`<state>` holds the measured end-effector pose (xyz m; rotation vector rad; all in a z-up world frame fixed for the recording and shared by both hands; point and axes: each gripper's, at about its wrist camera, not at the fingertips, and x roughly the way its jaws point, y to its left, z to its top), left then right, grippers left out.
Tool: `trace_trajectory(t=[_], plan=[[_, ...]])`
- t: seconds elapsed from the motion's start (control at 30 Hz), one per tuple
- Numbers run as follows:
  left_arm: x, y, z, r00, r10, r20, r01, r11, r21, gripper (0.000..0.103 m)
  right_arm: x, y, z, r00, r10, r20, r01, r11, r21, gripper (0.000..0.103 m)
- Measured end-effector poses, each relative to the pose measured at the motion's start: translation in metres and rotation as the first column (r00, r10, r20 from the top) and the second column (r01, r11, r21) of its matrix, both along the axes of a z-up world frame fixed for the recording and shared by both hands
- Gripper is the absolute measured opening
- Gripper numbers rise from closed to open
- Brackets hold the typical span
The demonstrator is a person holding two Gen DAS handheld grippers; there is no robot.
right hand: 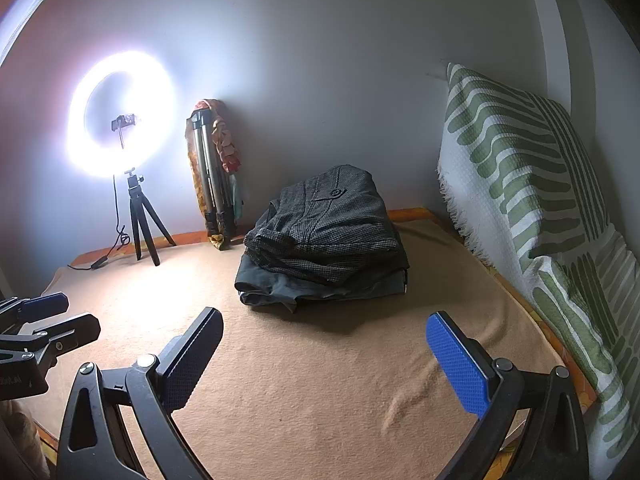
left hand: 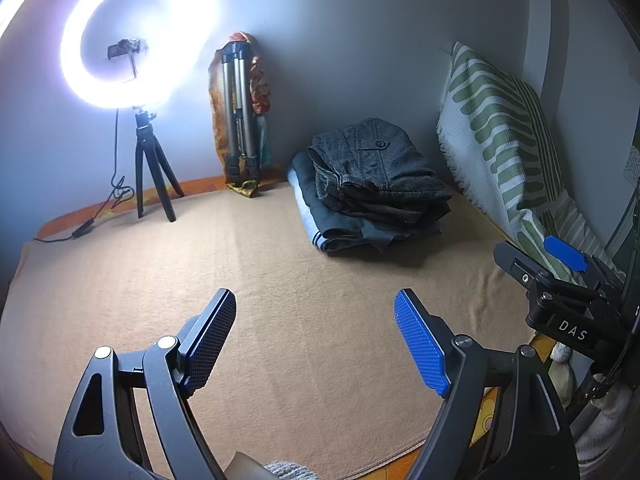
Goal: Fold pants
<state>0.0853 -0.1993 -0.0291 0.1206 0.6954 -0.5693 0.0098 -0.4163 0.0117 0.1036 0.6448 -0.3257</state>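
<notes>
A stack of folded pants [left hand: 372,188] lies on the tan blanket [left hand: 280,300] near the back wall; the top pair is dark grey check with a buttoned pocket, over darker and light blue ones. It also shows in the right wrist view [right hand: 324,240]. My left gripper [left hand: 316,336] is open and empty, above the blanket, short of the stack. My right gripper [right hand: 324,356] is open and empty, in front of the stack. The right gripper shows at the right edge of the left wrist view [left hand: 560,280]; the left gripper shows at the left edge of the right wrist view [right hand: 44,320].
A lit ring light [left hand: 136,36] on a small black tripod [left hand: 154,176] stands at the back left, its cable trailing on the blanket. A folded silver tripod [left hand: 238,116] leans on the wall. A green-striped pillow [right hand: 532,208] lines the right side.
</notes>
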Motion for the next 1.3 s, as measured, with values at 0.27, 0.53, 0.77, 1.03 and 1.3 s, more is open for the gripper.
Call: trace_trajectory(t=[0.27, 0.53, 0.77, 1.03, 1.3], plan=[[-0.0004, -0.0008, -0.0003, 1.000, 0.000, 0.001, 0.000, 1.000, 0.000, 0.082, 0.0007, -0.0003, -0.0002, 1.000, 0.003, -0.001, -0.003, 1.000, 0.001, 0.103], [-0.0014, -0.0011, -0.0001, 1.000, 0.000, 0.002, 0.000, 1.000, 0.000, 0.082, -0.0001, -0.0001, -0.0003, 1.000, 0.003, -0.001, -0.003, 1.000, 0.002, 0.103], [-0.0011, -0.0013, 0.0000, 1.000, 0.001, 0.003, -0.001, 1.000, 0.003, 0.082, -0.0008, 0.0023, 0.0002, 1.000, 0.004, 0.000, -0.004, 1.000, -0.001, 0.103], [-0.0005, 0.0013, -0.0017, 1.000, 0.006, -0.002, -0.006, 1.000, -0.001, 0.082, -0.0023, 0.0032, 0.0000, 1.000, 0.004, 0.000, -0.004, 1.000, -0.003, 0.103], [-0.0049, 0.0008, 0.0002, 1.000, -0.014, 0.025, 0.014, 1.000, 0.002, 0.082, -0.0028, 0.0036, -0.0007, 1.000, 0.004, 0.001, -0.004, 1.000, -0.002, 0.103]])
